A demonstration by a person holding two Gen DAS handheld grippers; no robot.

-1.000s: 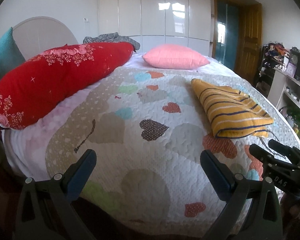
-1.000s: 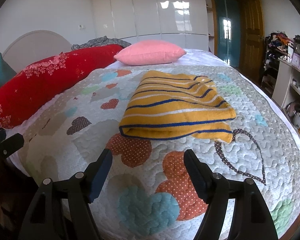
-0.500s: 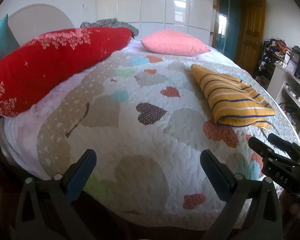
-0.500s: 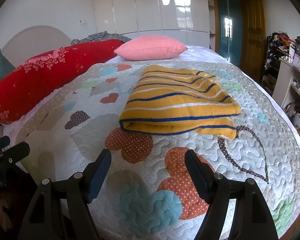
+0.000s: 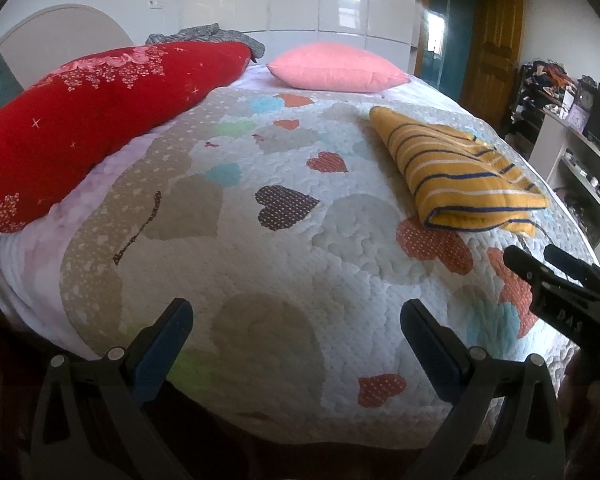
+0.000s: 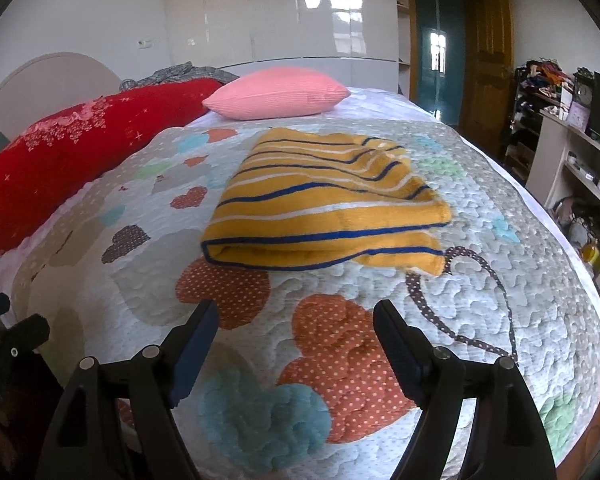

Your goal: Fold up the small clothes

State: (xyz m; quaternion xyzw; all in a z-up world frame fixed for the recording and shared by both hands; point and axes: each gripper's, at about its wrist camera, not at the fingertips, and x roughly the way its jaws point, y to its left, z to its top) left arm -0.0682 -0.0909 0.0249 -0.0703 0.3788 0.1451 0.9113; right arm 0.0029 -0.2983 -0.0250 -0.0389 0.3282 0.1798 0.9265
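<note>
A folded yellow garment with blue and white stripes (image 6: 324,204) lies flat on the heart-patterned quilt (image 6: 500,280); in the left wrist view the garment (image 5: 460,176) sits at the right. My right gripper (image 6: 294,320) hovers over the quilt just short of the garment's near fold, its jaws opening with nothing between them. My left gripper (image 5: 296,324) stands open over the quilt's near edge (image 5: 260,360), well left of the garment, empty. The right gripper's black frame (image 5: 560,292) shows at the right edge of the left wrist view.
A long red bolster (image 5: 100,120) lies along the left side of the bed, a pink pillow (image 5: 336,72) at the far end. Shelves with small items (image 6: 572,168) stand to the right. A wooden door (image 6: 488,64) and white wardrobe (image 6: 300,12) are behind.
The left gripper has sunk a little and tipped down, so the bed sits higher in its view. The right gripper's jaws have spread slightly wider. The garment has not moved.
</note>
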